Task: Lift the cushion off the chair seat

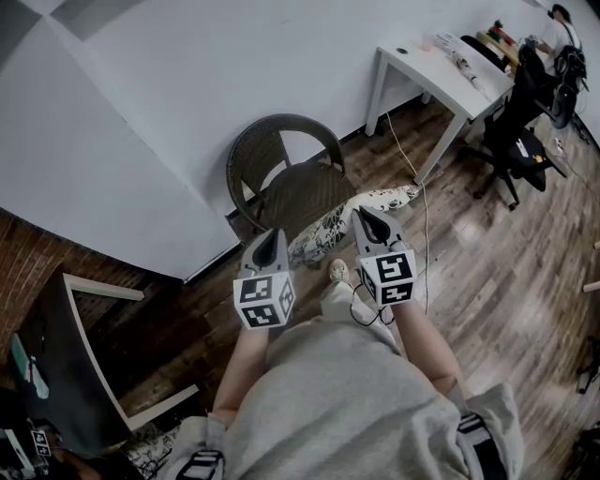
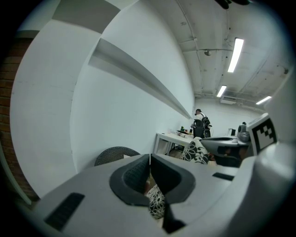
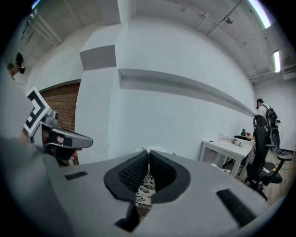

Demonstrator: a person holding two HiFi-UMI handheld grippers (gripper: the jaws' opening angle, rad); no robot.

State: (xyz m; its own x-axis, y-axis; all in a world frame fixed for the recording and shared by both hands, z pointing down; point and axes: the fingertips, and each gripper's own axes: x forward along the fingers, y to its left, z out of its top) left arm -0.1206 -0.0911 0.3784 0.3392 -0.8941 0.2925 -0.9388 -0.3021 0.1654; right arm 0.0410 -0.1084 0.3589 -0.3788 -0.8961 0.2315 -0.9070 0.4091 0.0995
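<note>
The black-and-white flowered cushion (image 1: 317, 236) hangs between my two grippers, in front of the dark wicker chair (image 1: 298, 187) and off its seat. My left gripper (image 1: 269, 240) is shut on the cushion's left edge. My right gripper (image 1: 365, 218) is shut on its right side. In the left gripper view the jaws (image 2: 150, 160) pinch patterned fabric (image 2: 157, 202), and the chair back (image 2: 114, 154) shows behind. In the right gripper view the jaws (image 3: 148, 155) pinch the cushion fabric (image 3: 146, 183) as well.
A white table (image 1: 439, 73) stands at the back right against the white wall, with a black office chair (image 1: 517, 141) and a person (image 1: 561, 28) beyond it. A cable (image 1: 423, 220) runs over the wood floor. A white-framed dark panel (image 1: 82, 349) leans at the left by the brick wall.
</note>
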